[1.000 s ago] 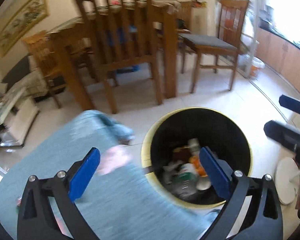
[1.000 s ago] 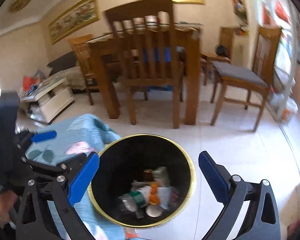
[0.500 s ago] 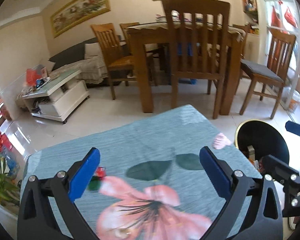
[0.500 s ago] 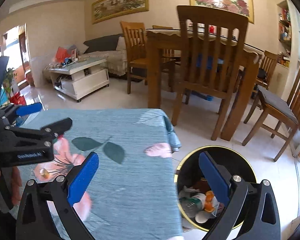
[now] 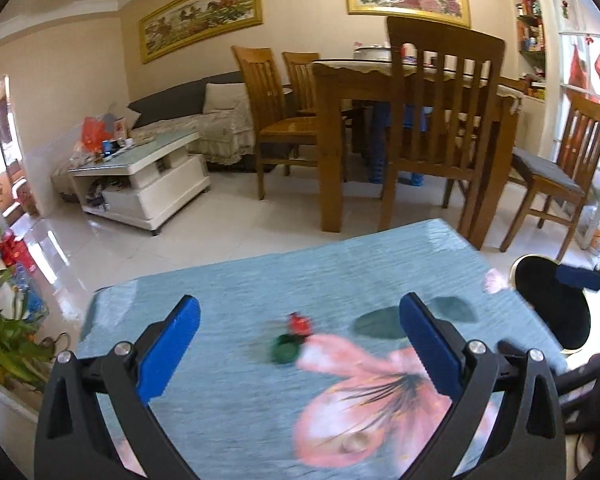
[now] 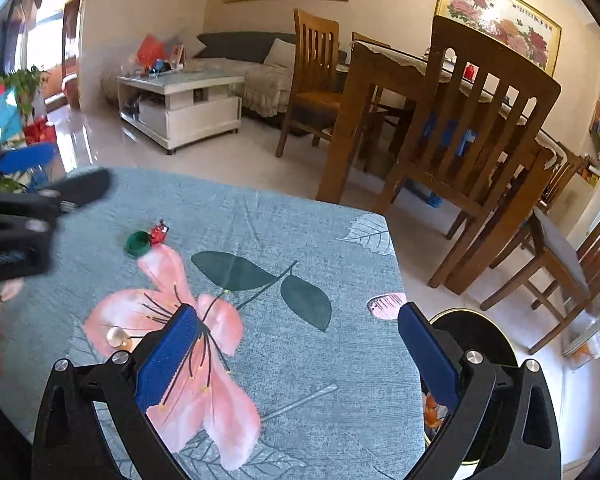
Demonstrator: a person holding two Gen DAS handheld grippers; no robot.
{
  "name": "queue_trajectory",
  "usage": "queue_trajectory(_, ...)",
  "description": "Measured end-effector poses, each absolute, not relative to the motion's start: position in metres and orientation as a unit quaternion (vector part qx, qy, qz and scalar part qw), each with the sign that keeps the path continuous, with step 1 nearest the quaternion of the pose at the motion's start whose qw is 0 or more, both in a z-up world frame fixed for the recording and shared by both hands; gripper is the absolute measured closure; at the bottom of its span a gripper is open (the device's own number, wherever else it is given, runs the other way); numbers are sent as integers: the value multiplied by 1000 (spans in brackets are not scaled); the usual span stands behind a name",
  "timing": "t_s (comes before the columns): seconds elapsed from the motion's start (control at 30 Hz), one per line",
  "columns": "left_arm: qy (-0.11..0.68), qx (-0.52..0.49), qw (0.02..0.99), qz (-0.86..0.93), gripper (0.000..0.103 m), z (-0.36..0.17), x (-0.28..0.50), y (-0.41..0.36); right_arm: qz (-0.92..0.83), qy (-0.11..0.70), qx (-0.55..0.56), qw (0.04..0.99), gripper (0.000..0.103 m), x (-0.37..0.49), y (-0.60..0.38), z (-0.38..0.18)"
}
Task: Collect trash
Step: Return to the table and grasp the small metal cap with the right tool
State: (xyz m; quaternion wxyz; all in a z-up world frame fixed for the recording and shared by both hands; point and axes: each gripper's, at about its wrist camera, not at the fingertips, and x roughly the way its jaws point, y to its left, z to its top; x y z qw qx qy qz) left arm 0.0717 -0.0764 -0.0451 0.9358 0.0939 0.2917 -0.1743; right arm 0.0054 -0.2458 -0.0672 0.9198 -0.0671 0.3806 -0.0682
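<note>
A green bottle cap and a small red wrapper lie together on the teal flowered tablecloth. They also show in the right wrist view, cap and wrapper. A small clear cap lies on the pink flower; it also shows in the left wrist view. My left gripper is open and empty, just short of the green cap. My right gripper is open and empty over the table's right part. The black bin with a gold rim stands on the floor right of the table.
A wooden dining table with chairs stands beyond the cloth-covered table. A white coffee table and a sofa are at the back left. Potted plants are at the far left. The bin also shows at the right.
Both grippers swung left from above the bin to over the tablecloth. The left gripper now faces the green cap and red wrapper. Both stayed open and empty.
</note>
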Motion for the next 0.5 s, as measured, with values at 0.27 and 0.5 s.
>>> queue_trajectory(0.27, 363, 68, 920, -132, 3, -97, 85, 23, 87, 425, -43, 900, 3, 28, -222, -106)
queue_trajectory(0.5, 367, 57, 920, -126, 3, -107, 88, 42, 165, 437, -96, 879, 50, 34, -160, -130)
